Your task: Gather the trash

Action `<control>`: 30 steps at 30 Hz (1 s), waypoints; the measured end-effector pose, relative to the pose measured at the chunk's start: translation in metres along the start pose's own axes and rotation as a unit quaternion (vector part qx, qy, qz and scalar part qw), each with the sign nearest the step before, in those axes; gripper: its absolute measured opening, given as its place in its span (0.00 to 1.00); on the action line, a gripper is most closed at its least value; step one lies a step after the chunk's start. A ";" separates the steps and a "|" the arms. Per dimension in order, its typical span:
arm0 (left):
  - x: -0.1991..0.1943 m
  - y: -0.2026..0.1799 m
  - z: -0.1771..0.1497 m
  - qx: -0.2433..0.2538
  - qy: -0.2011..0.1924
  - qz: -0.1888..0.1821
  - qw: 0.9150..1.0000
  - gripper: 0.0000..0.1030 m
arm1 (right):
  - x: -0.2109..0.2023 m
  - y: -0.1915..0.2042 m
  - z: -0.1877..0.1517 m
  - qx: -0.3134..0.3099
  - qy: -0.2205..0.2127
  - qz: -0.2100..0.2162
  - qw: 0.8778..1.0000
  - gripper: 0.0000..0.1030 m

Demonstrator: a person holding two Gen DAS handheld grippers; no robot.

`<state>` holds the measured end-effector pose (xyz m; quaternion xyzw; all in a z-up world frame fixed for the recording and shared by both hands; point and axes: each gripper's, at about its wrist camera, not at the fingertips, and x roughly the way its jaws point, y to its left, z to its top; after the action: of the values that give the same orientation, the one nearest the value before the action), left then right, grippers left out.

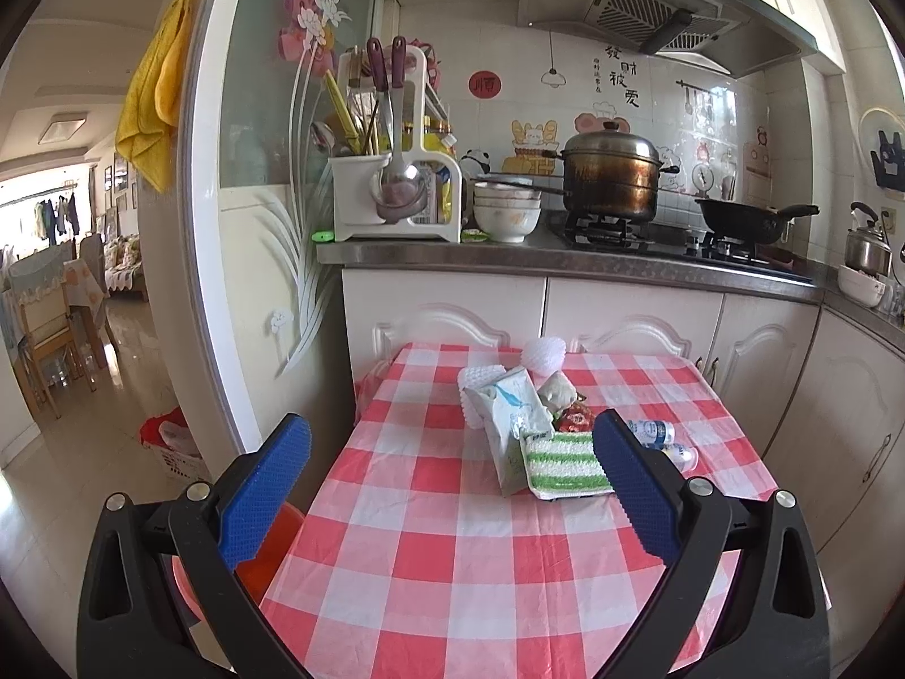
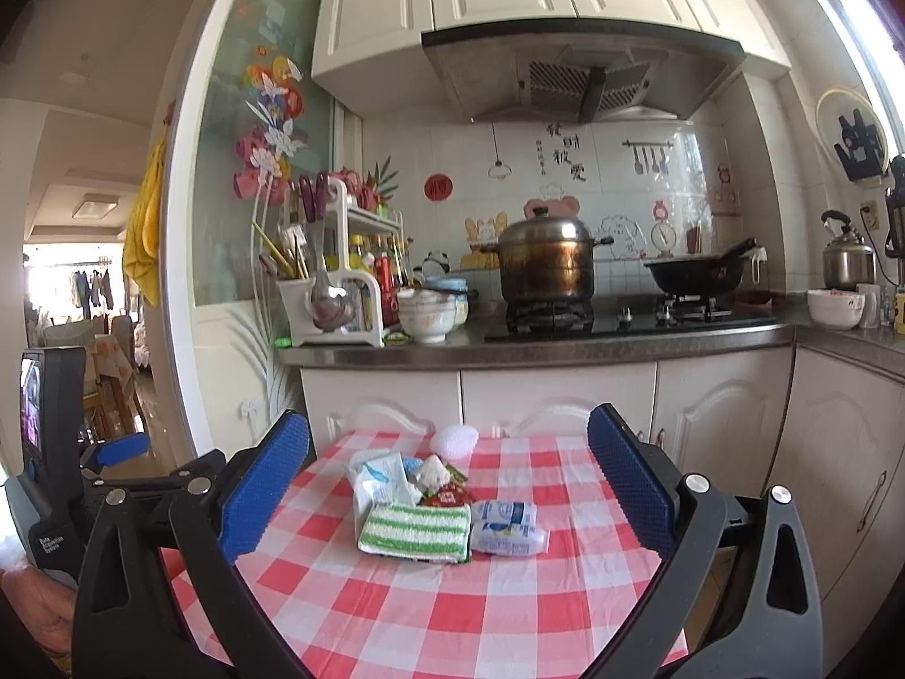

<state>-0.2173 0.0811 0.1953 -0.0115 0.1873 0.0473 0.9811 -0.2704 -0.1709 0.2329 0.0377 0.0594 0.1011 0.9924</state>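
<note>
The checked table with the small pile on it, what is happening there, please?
A person holds two grippers above the checked table; both the left gripper and right gripper are open and empty. The trash pile is untouched: a crumpled white wrapper, a green-striped sponge cloth, small plastic bottles and a white foam net. Nothing is collected yet.

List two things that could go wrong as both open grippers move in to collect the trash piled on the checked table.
1. The small bottles lie on their sides near the right table edge; a nudge could roll them off.
2. The trash is heaped tightly: grabbing the striped green cloth may drag the crumpled white packet resting on it.
</note>
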 end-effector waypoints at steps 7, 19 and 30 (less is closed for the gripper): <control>0.042 0.015 -0.022 -0.016 0.057 -0.014 0.998 0.95 | 0.042 -0.028 -0.031 0.041 0.078 -0.021 0.996 0.96; 0.155 0.029 -0.037 -0.099 0.150 -0.134 0.975 0.95 | 0.121 -0.081 -0.100 0.132 0.212 -0.014 0.968 0.96; 0.259 0.010 -0.037 -0.156 0.208 -0.180 0.949 0.95 | 0.194 -0.128 -0.131 0.202 0.273 0.028 0.940 0.96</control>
<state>0.0081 0.1129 0.0653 -0.2074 0.3721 -0.1051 0.8986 -0.0728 -0.2482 0.0711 0.2099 0.3456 0.1215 0.9065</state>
